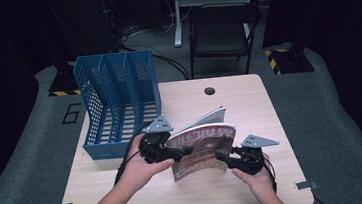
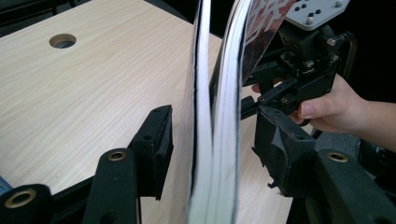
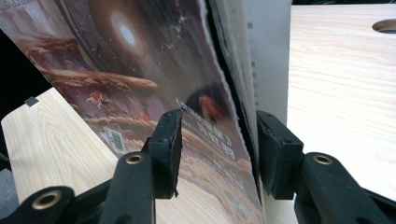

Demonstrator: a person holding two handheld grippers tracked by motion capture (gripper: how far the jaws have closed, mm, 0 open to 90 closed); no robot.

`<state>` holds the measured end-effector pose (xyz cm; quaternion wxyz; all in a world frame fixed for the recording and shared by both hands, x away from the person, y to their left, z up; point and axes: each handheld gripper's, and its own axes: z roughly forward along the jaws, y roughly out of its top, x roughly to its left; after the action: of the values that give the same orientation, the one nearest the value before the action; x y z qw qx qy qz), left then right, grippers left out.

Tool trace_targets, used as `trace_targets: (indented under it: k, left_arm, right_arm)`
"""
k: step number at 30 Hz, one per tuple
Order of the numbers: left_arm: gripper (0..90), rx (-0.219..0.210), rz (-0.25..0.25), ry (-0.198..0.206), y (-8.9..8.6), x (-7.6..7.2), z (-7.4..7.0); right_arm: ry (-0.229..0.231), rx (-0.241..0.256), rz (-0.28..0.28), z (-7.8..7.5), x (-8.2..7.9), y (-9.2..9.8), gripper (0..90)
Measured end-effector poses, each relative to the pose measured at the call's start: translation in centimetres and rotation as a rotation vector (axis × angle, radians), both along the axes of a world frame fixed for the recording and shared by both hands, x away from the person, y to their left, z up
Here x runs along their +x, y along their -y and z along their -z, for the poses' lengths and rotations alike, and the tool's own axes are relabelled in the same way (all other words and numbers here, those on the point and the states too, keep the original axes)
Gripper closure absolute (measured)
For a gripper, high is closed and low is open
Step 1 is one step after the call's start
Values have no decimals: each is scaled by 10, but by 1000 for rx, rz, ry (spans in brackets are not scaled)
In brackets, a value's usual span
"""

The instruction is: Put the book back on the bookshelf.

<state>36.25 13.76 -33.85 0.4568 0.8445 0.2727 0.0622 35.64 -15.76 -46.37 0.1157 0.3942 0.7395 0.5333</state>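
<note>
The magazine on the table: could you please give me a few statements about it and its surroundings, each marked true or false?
1. The magazine stands upright between the left gripper and the right gripper. True.
2. The blue file rack already holds the magazine. False: its compartments look empty, and the magazine is in front of it.
3. The file rack stands at the table's left rear. True.
4. The magazine lies flat on the table. False: it stands on edge.

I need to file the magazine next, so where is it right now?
In the high view the magazine stands on edge near the table's front middle, between the left gripper and right gripper, just right of the blue file rack.
</note>
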Motion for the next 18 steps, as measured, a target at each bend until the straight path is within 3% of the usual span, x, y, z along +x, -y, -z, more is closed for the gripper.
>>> trace_targets:
  k: [8, 13, 18]
  left_arm:
    - [502, 38, -9, 28, 1, 1, -12]
    - [555, 57, 27, 14, 6, 2, -17]
    - [554, 75, 29, 26, 14, 3, -21]
  right_arm:
    - [-6, 6, 0, 0, -1, -1, 545]
    - [9, 4, 7, -2, -1, 2, 556]
    - [7, 12, 16, -3, -2, 5, 579]
